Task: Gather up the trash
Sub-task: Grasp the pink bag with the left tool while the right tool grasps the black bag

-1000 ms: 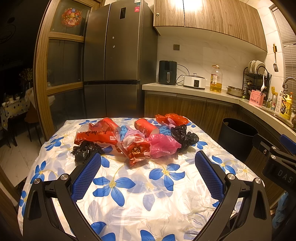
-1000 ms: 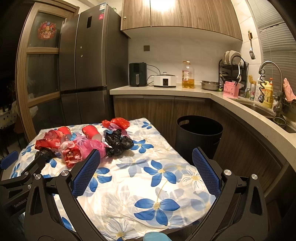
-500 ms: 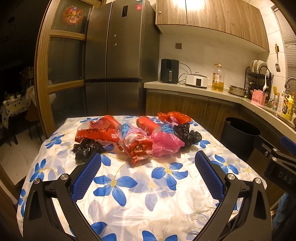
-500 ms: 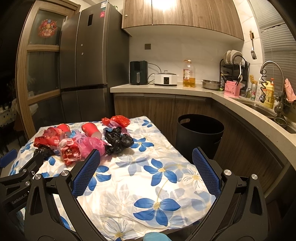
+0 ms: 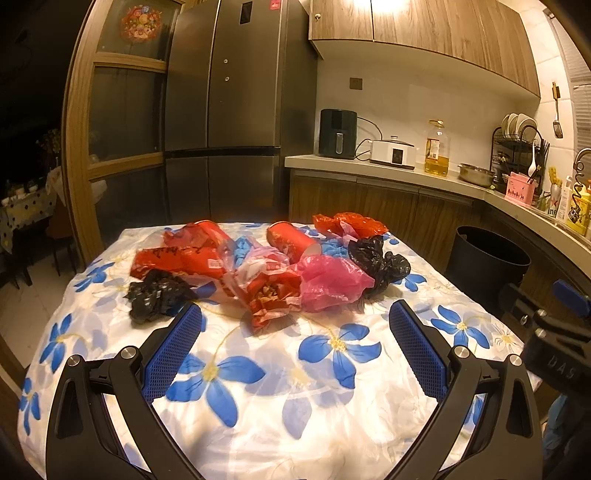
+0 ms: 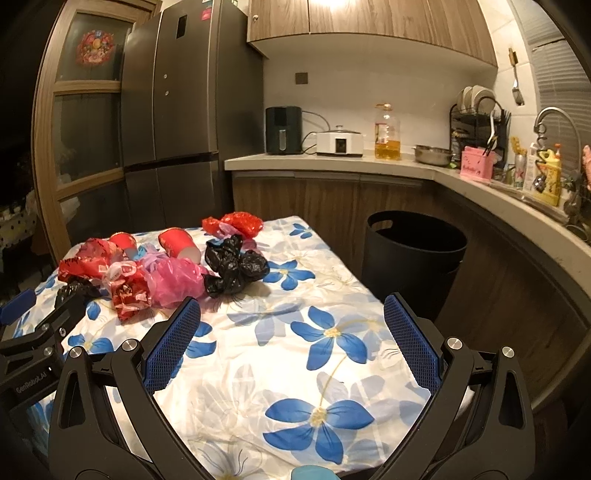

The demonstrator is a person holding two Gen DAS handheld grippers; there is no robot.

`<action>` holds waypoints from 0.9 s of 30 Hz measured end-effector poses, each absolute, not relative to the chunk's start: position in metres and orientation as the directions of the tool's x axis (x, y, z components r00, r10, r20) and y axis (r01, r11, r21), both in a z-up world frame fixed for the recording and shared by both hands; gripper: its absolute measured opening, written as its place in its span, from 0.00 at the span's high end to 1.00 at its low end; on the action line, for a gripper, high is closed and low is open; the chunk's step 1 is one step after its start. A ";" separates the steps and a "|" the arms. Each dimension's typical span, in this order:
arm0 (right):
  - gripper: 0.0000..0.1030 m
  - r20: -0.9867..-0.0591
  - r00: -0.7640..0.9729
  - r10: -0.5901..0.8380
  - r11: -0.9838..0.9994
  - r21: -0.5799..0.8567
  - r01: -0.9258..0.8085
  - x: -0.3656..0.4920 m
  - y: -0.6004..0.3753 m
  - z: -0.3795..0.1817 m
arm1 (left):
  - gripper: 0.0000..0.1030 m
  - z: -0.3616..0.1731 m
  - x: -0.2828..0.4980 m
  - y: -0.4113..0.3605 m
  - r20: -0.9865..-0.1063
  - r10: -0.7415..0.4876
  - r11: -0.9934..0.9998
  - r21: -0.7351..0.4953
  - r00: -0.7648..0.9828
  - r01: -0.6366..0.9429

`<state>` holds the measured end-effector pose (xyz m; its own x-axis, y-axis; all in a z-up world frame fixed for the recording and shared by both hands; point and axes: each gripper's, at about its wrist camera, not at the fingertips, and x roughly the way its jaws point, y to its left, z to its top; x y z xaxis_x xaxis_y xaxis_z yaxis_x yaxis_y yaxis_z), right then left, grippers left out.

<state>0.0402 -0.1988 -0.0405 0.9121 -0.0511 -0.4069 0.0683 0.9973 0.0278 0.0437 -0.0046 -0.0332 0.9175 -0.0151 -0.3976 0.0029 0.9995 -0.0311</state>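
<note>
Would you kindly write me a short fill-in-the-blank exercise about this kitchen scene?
1. Both the left hand-held gripper and the right hand-held gripper are ____.
2. The round black plastic bin stands on the ____, beside the table.
3. The white tablecloth is printed with ____ flowers.
4. The crumpled pink plastic bag lies on the ____.

Missing words: open; floor; blue; table

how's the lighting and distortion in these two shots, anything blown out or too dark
Left wrist view: warm yellow light, glare blown out on the upper cabinets, doorway at far left nearly black, fridge edges bowed by the fisheye. Right wrist view: same glare on the cabinets, the trash bin interior too dark to read, counter curved; the tablecloth well lit and sharp.
</note>
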 end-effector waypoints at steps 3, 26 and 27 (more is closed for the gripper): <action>0.05 -0.421 0.906 -0.036 0.998 0.030 0.053 0.053 -0.200 -0.048 | 0.05 -0.038 0.059 -0.015 -0.396 -0.028 1.000 -0.025 0.918 0.020; 0.30 -0.471 0.877 0.097 0.993 0.102 -0.055 0.151 -0.229 -0.087 | 0.61 -0.089 0.184 -0.060 -0.540 -0.088 0.996 -0.038 0.837 0.080; 0.30 -0.474 0.874 0.110 0.992 0.109 -0.066 0.155 -0.228 -0.088 | 0.68 -0.091 0.186 -0.058 -0.550 -0.090 0.996 -0.045 0.830 0.078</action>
